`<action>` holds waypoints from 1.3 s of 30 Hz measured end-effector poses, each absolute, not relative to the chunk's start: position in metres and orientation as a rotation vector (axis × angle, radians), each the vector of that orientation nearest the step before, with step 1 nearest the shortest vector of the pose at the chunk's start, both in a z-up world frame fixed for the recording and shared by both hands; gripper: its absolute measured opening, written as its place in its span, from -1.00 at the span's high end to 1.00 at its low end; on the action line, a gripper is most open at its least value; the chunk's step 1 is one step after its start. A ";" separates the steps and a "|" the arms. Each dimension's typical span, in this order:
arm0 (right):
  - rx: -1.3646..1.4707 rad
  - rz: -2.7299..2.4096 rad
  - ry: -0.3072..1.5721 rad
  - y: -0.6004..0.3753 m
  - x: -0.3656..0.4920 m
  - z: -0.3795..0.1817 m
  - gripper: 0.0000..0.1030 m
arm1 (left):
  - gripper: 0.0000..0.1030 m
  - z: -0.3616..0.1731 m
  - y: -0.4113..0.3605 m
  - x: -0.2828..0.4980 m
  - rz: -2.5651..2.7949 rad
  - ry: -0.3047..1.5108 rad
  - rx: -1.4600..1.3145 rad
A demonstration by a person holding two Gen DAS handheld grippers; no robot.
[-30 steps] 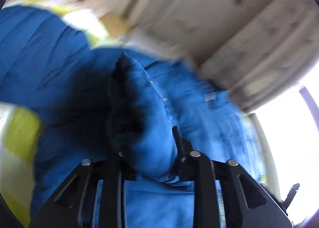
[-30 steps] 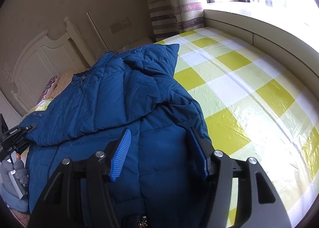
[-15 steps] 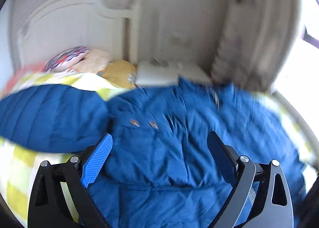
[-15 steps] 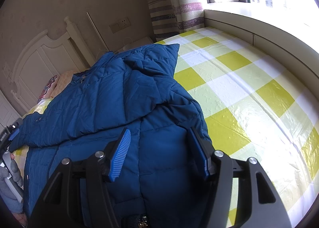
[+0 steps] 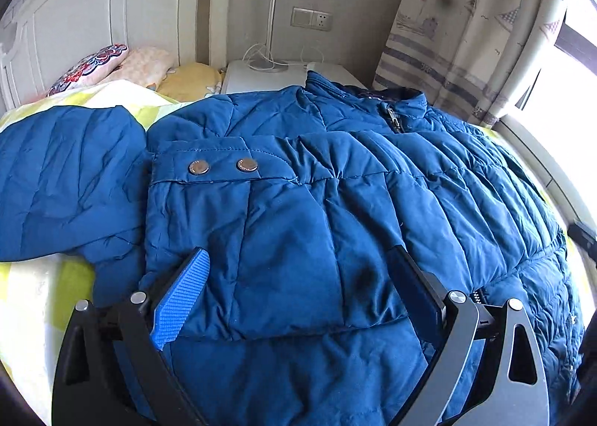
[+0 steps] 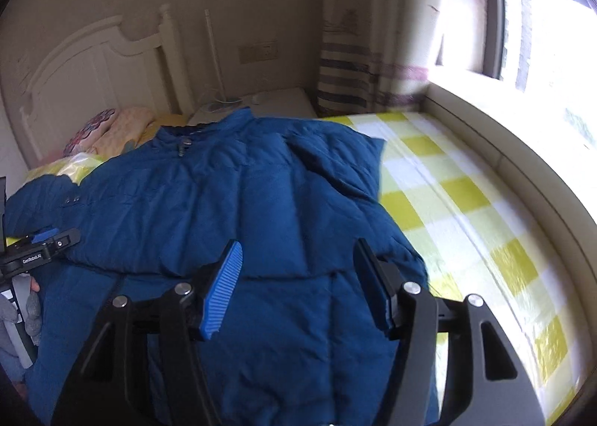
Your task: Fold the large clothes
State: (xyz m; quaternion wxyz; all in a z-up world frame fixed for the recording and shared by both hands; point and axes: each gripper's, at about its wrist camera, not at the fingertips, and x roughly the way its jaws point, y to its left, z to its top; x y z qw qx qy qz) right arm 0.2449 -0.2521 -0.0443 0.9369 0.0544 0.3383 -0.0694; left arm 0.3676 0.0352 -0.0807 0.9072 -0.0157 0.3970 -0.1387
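The blue jacket (image 5: 335,202) runs past the lower frame edge in both wrist views, its hem unseen, and covers much of the checked bed (image 6: 466,209). The right wrist view is motion-blurred. At its left edge the left gripper (image 6: 41,243) and a gloved hand (image 6: 22,310) are cut off.

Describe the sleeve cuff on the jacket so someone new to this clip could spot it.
On the bed with the yellow-checked sheet lies a blue puffer jacket. One sleeve is folded across its front; the cuff is the flat band bearing two silver snaps, unlike the quilted panels around it.
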 end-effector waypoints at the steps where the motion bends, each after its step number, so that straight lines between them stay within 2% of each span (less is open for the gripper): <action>1: 0.071 -0.130 0.689 -0.242 0.256 -0.041 -0.27 | -0.78 -0.081 0.035 0.368 -0.288 0.819 -0.036; 3: 0.008 -0.095 0.712 -0.227 0.286 -0.044 -0.38 | -0.78 -0.081 0.036 0.368 -0.288 0.819 -0.042; 7: -0.011 -0.089 0.916 -0.224 0.333 -0.091 -0.46 | -0.78 -0.080 0.038 0.367 -0.292 0.818 -0.057; 10: -0.011 -0.085 0.931 -0.225 0.332 -0.084 -0.47 | -0.78 -0.081 0.037 0.368 -0.292 0.820 -0.056; 16: -0.003 -0.122 0.777 -0.234 0.342 -0.054 -0.46 | -0.78 -0.080 0.038 0.367 -0.288 0.822 -0.050; 18: 0.005 -0.074 0.821 -0.236 0.362 -0.062 -0.46 | -0.78 -0.080 0.038 0.367 -0.289 0.822 -0.051; 20: -0.034 -0.033 0.995 -0.237 0.386 -0.089 -0.54 | -0.78 -0.080 0.037 0.367 -0.290 0.823 -0.053; 23: -0.008 -0.038 0.995 -0.241 0.390 -0.081 -0.54 | -0.78 -0.080 0.036 0.367 -0.287 0.826 -0.049; 29: 0.028 -0.050 0.842 -0.235 0.414 -0.048 -0.56 | -0.78 -0.080 0.035 0.366 -0.281 0.829 -0.040; 32: 0.060 -0.039 0.875 -0.231 0.443 -0.053 -0.56 | -0.78 -0.080 0.035 0.366 -0.285 0.828 -0.048; 36: 0.086 -0.049 0.990 -0.235 0.470 -0.078 -0.66 | -0.78 -0.080 0.035 0.366 -0.287 0.828 -0.053; 39: 0.112 -0.078 0.980 -0.233 0.468 -0.069 -0.65 | -0.78 -0.081 0.035 0.366 -0.284 0.829 -0.049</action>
